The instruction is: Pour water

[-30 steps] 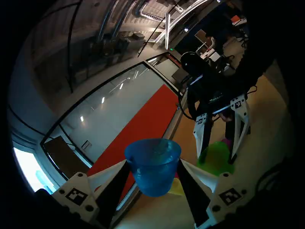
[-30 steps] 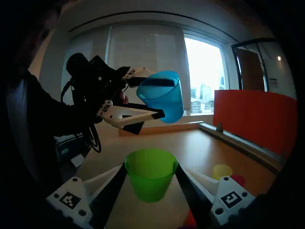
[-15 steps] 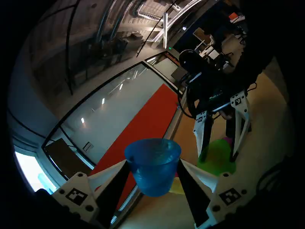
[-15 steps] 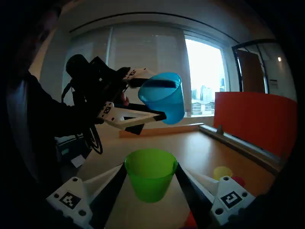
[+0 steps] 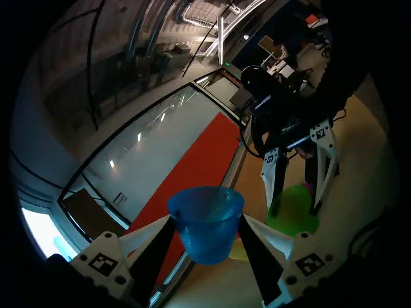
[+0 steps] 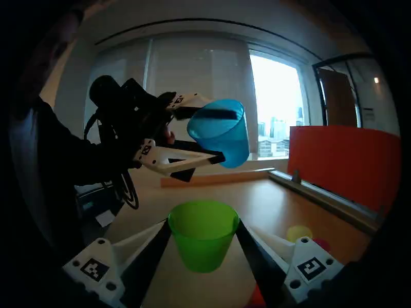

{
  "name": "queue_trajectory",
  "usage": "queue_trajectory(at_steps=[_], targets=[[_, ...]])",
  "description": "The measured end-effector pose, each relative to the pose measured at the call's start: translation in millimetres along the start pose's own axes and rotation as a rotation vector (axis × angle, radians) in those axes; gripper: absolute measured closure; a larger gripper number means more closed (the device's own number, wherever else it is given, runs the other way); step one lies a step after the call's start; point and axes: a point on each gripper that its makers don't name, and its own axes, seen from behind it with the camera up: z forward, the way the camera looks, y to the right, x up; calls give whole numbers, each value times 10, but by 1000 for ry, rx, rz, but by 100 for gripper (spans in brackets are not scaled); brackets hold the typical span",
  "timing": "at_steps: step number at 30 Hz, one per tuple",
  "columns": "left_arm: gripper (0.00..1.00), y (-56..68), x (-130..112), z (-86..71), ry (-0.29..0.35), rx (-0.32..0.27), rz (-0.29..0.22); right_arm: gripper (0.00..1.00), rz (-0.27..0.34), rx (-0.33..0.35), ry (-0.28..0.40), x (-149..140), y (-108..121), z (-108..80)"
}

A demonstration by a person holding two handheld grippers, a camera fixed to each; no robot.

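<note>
The left gripper [image 5: 205,219] pinches a blue cup [image 5: 206,233] between its two fingers, one on each side of the wall; in the right gripper view the same gripper [image 6: 226,134] is high above the table [image 6: 277,197], and the blue cup [image 6: 220,132] in it is a little tilted, the base lower and to the right; if there is water in it, I cannot tell. The right gripper [image 6: 204,225] is pressed on a green cup [image 6: 204,244], which is upright with the mouth open to the top; the blue cup is above and beyond it, apart from it. In the left gripper view the right gripper [image 5: 294,206] holds the green cup [image 5: 294,214] over the wooden top. A yellow cup [image 6: 299,232] and a pink one [image 6: 322,243] are on the table, to the right of the green cup, touching or almost; a red panel [image 6: 344,159] is along the far edge.
</note>
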Motion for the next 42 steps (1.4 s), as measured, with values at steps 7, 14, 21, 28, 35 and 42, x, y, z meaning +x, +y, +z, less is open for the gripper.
queue_trajectory(at_steps=[7,14,21,28,35,42], targets=[[18,-10,2,7,-1,1,10,8,-4,4,5,13,-13,3],[18,-5,14,8,-2,-1,25,8,-6,4,7,11,-19,11],[18,14,18,24,-4,-4,39,8,-7,9,7,13,-35,25],[17,30,-5,49,-8,-4,54,8,-6,15,8,12,-41,35],[17,53,1,73,-6,-11,76,8,-6,16,9,7,-41,38],[17,57,28,87,-5,-11,96,8,-6,17,9,7,-47,44]])
